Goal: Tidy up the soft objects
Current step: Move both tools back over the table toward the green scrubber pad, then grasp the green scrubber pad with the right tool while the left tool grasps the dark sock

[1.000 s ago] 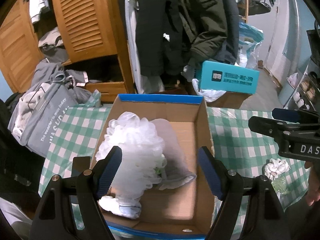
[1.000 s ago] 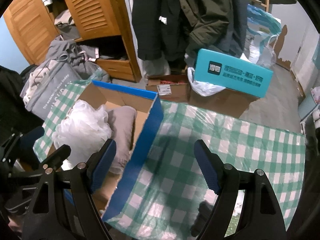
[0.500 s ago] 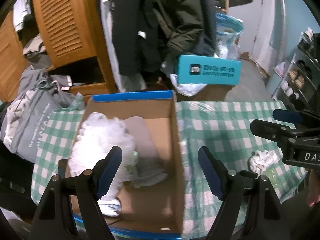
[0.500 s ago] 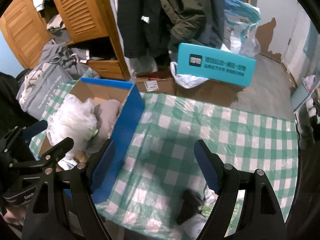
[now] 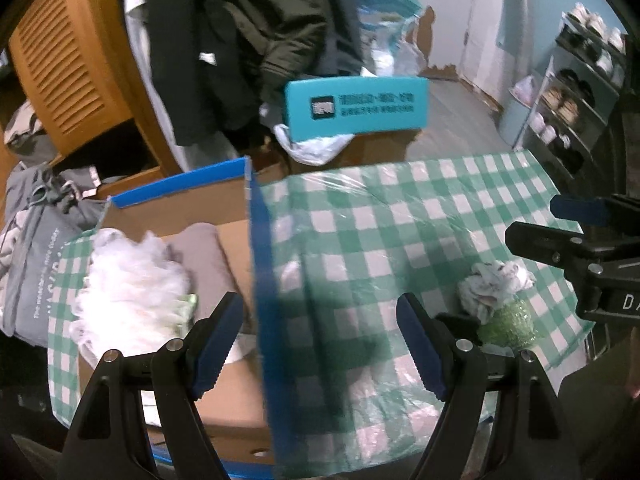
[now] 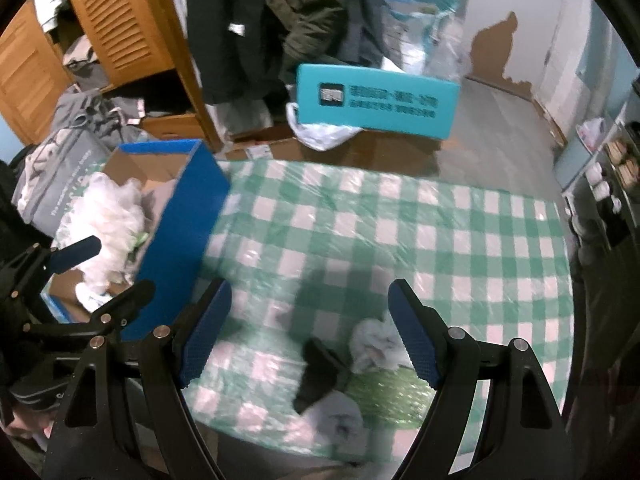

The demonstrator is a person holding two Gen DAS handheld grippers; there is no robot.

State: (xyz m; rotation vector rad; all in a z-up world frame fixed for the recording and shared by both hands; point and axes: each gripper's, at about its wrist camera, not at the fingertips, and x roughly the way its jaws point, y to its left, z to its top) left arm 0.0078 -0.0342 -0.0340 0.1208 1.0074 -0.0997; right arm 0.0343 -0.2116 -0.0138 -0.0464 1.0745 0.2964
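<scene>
A cardboard box with blue rims (image 5: pixel 256 248) (image 6: pixel 188 216) stands at the left of the checked table. In it lie a white fluffy mesh puff (image 5: pixel 132 284) (image 6: pixel 108 208) and a grey cloth (image 5: pixel 204 252). My left gripper (image 5: pixel 320 344) is open and empty, straddling the box's right wall. My right gripper (image 6: pixel 308 336) is open and empty above a small heap near the table's front: a white crumpled cloth (image 6: pixel 376 346) (image 5: pixel 494 284), a green mesh scrubber (image 6: pixel 388 394) (image 5: pixel 506 326), a dark item (image 6: pixel 318 372) and a grey cloth (image 6: pixel 336 420).
The green checked tablecloth (image 6: pixel 400 232) is covered with clear plastic. Beyond the table are a teal box (image 5: pixel 356 108) on cartons, hanging coats, a wooden wardrobe (image 5: pixel 68 68), a grey bag (image 5: pixel 32 264) at left and a shoe rack (image 5: pixel 576 96) at right.
Both grippers have swung right, away from the box's inside toward the heap of soft items at the table's front right. Both stay open and empty.
</scene>
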